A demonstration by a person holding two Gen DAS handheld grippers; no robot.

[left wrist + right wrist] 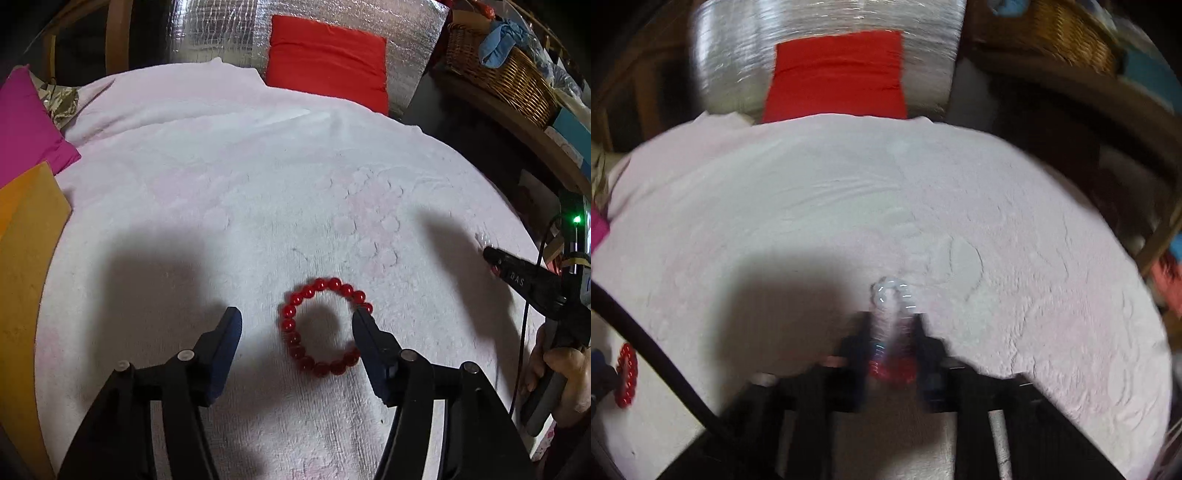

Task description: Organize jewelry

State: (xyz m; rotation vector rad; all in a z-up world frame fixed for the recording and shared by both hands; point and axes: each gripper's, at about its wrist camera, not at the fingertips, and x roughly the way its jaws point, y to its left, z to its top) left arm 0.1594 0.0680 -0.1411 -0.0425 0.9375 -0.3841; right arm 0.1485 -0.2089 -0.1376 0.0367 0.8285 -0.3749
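A red bead bracelet [325, 326] lies flat on the pale pink towel [258, 166]. My left gripper [297, 319] is open just above it; its right finger [365, 328] overlaps the bracelet's right side and the left finger stands clear to the left. The bracelet also shows at the far left of the right wrist view [626, 374]. My right gripper [891, 325] is shut on a clear bead bracelet [892, 295], which sticks out beyond the fingertips; this view is blurred. The right gripper shows in the left wrist view at the right edge [493, 258], with clear beads at its tip.
A red cushion [327, 61] leans on a silver foil sheet [221, 33] at the back. A magenta cushion [26, 125] and an orange board [26, 258] lie left. A wicker basket [498, 70] stands on a shelf at the right.
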